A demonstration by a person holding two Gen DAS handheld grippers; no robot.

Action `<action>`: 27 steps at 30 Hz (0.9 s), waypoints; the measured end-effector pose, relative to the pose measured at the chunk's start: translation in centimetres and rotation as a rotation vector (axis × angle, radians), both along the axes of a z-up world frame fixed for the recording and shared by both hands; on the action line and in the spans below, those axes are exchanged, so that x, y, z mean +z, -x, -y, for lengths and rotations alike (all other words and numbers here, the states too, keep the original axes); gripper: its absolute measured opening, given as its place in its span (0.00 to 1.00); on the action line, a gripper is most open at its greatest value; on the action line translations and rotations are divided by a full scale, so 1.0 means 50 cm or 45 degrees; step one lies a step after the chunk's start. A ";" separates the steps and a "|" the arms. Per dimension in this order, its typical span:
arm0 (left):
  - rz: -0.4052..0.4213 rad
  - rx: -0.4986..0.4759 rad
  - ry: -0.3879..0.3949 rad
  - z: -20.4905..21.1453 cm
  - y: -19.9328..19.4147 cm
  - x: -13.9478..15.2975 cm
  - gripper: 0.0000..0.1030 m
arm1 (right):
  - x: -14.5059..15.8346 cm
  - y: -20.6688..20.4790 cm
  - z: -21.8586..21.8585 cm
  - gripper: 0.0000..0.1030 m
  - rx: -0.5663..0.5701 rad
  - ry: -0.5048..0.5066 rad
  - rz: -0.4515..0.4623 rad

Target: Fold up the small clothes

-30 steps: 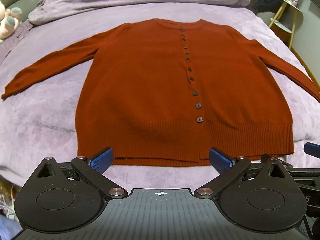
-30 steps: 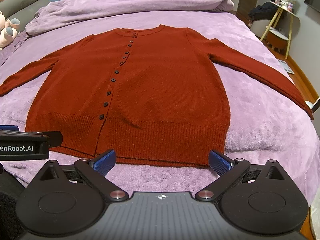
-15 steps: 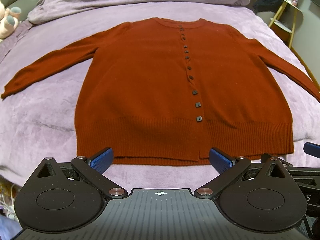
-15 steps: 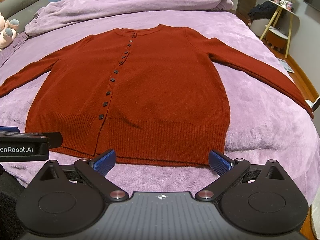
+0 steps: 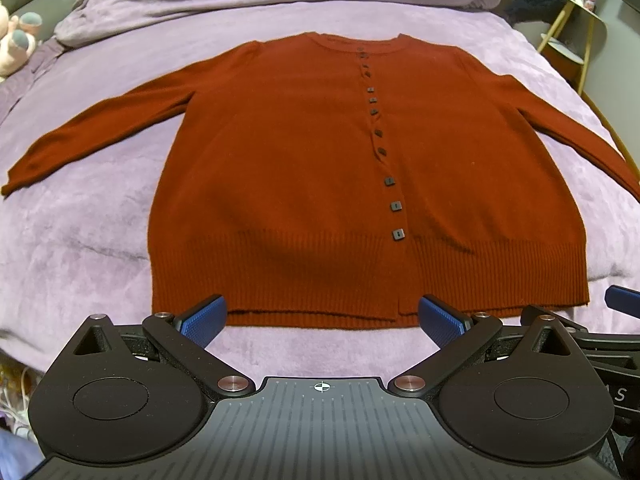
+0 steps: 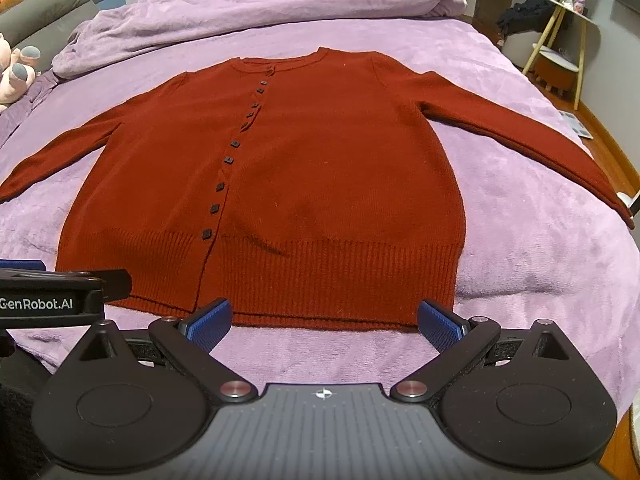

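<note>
Pre-fold stage, judged: nothing is gripped yet. The red cardigan (image 5: 320, 184) is laid flat and buttoned on the purple bedspread (image 5: 80, 240), sleeves spread out to both sides, hem nearest the cameras.

The left gripper (image 5: 322, 318) is held just short of the hem, jaws wide apart, nothing between them. The right gripper (image 6: 325, 318) is likewise spread and empty, beside it.

Next move, likely: a sleeve or side edge is to be pinched and carried across the body; a thin knit layer calls for a low, flat approach.

Room: bare bedspread is seen around the whole garment. The right cuff (image 6: 624, 216) lies close to the bed edge. A rumpled duvet (image 6: 260, 8) is bunched beyond the collar, well apart.
</note>
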State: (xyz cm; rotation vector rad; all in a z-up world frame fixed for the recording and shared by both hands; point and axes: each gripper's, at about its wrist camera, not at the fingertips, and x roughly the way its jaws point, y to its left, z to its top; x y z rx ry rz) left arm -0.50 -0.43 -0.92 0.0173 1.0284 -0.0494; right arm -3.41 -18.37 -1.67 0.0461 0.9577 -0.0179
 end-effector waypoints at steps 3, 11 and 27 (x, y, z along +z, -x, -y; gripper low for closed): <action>-0.002 0.001 0.001 0.000 0.000 0.000 1.00 | -0.001 0.001 0.001 0.96 0.001 -0.003 0.001; -0.010 0.006 0.005 -0.002 -0.001 -0.003 1.00 | -0.002 0.005 0.004 0.96 0.003 -0.024 0.023; -0.083 0.015 0.015 -0.007 -0.019 -0.033 1.00 | -0.015 0.000 0.048 0.96 0.039 -0.241 0.115</action>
